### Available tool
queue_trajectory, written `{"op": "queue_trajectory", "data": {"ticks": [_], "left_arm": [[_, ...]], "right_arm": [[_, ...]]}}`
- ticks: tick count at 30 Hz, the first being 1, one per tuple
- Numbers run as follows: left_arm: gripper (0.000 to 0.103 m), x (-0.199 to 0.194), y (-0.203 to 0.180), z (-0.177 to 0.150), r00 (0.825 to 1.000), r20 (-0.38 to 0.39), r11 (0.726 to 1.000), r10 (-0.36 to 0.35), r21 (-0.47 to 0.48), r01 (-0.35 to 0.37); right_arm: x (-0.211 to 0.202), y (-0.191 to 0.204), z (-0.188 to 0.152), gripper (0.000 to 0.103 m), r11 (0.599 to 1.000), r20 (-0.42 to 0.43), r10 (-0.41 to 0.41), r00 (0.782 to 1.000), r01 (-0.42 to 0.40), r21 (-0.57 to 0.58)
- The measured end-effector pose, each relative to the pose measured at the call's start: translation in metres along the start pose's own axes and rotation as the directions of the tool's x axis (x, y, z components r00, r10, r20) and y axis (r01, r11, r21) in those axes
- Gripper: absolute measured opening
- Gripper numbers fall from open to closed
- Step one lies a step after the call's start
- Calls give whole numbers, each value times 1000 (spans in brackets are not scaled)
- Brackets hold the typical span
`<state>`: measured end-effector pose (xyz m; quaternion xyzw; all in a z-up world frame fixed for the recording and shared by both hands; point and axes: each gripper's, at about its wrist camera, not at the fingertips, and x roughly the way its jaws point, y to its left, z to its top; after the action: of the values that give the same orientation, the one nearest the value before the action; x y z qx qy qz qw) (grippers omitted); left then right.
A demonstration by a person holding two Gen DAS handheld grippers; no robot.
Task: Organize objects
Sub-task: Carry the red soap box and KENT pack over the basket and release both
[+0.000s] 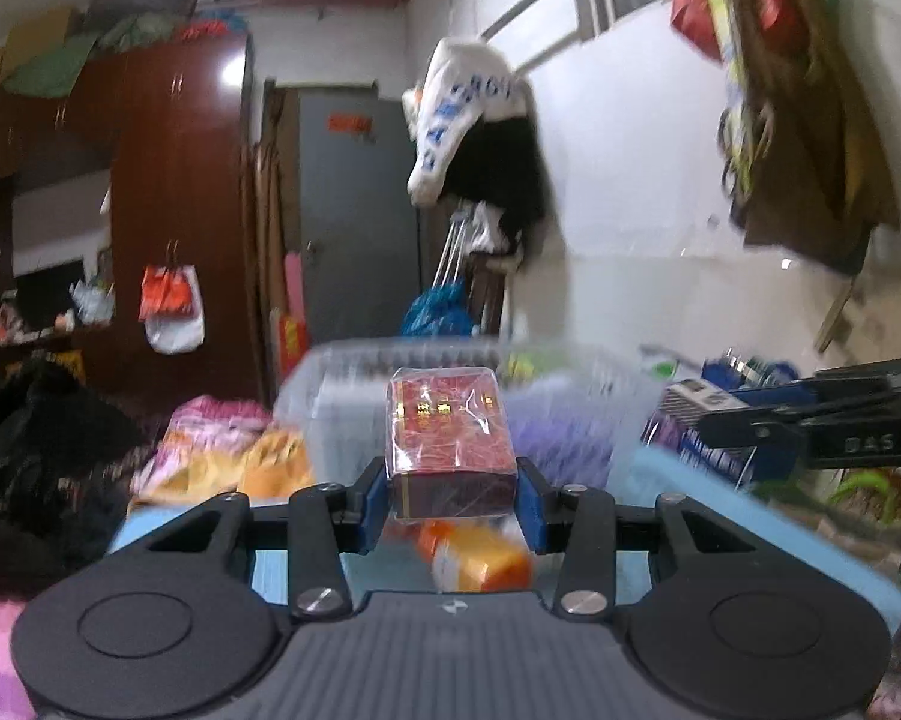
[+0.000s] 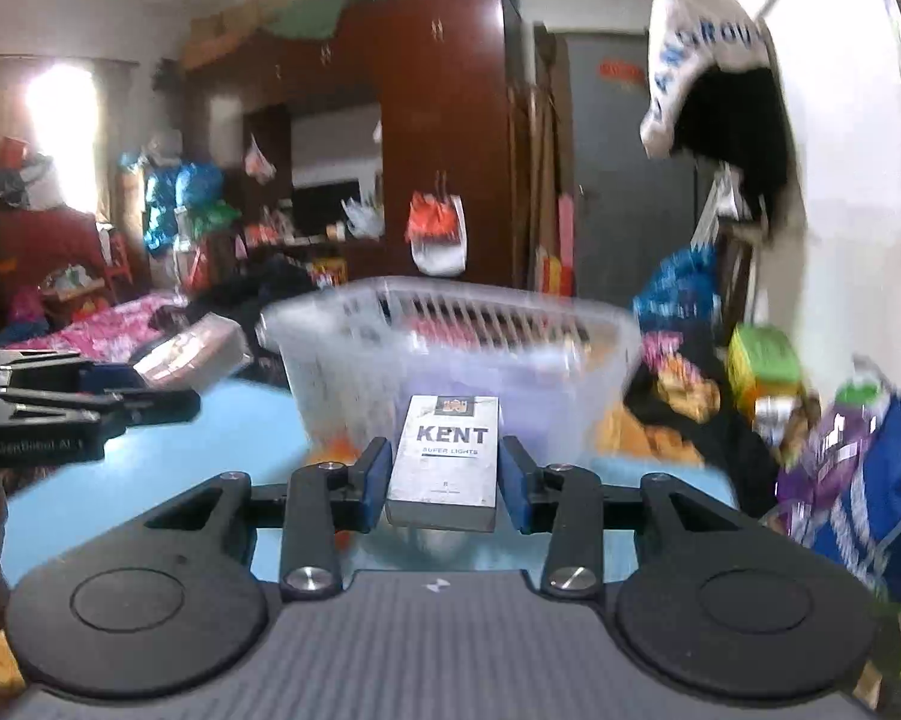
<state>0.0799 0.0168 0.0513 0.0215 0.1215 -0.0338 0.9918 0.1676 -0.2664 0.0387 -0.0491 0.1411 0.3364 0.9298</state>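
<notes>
My left gripper [image 1: 450,501] is shut on a red cigarette pack in clear wrap [image 1: 450,444], held above the blue table [image 1: 720,516] in front of a clear plastic basket [image 1: 342,402]. My right gripper [image 2: 444,480] is shut on a white Kent pack [image 2: 447,456], also held before the clear basket [image 2: 354,372]. The right gripper with its pack shows at the right edge of the left wrist view [image 1: 702,414]. The left gripper with its pack shows at the left of the right wrist view [image 2: 168,372].
An orange packet [image 1: 480,561] lies on the table under my left gripper. Snack bags [image 2: 678,396] and a blue-purple bag [image 2: 858,480] crowd the table's right side. Bedding and clothes [image 1: 210,438] lie left of the basket. A wardrobe [image 2: 444,138] stands behind.
</notes>
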Motion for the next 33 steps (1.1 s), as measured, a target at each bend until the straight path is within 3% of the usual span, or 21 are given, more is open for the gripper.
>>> {"op": "queue_trajectory", "data": {"ticks": [7,11,18,26,27,28,31,33], "left_arm": [[47,36,0,71,999,17,999,-31,-7,32],[47,90,4,91,996,-72,998,-53,-34,50],[47,169,8,80,976,-218,997,-24,-72,8],[48,178,15,71,975,-220,993,-33,-118,7],[61,176,17,72,978,-205,992,-35,-127,9],[78,175,17,72,980,-196,991,-38,-133,12],[86,163,21,71,987,-156,991,-29,-134,8],[88,151,24,70,990,-137,991,-19,-135,0]], "right_arm": [[33,7,59,42,998,52,-9,999,12,-60],[73,-10,75,42,997,28,-53,998,54,-56],[130,-39,55,42,998,-75,-52,996,50,-25],[134,-41,49,44,999,-86,-36,996,35,-7],[133,-41,50,45,999,-79,-42,996,41,-7],[132,-39,50,57,998,-71,-55,996,54,-10],[120,-39,52,98,990,-58,-141,988,142,13],[105,-42,51,103,991,-37,-125,991,127,36]]}}
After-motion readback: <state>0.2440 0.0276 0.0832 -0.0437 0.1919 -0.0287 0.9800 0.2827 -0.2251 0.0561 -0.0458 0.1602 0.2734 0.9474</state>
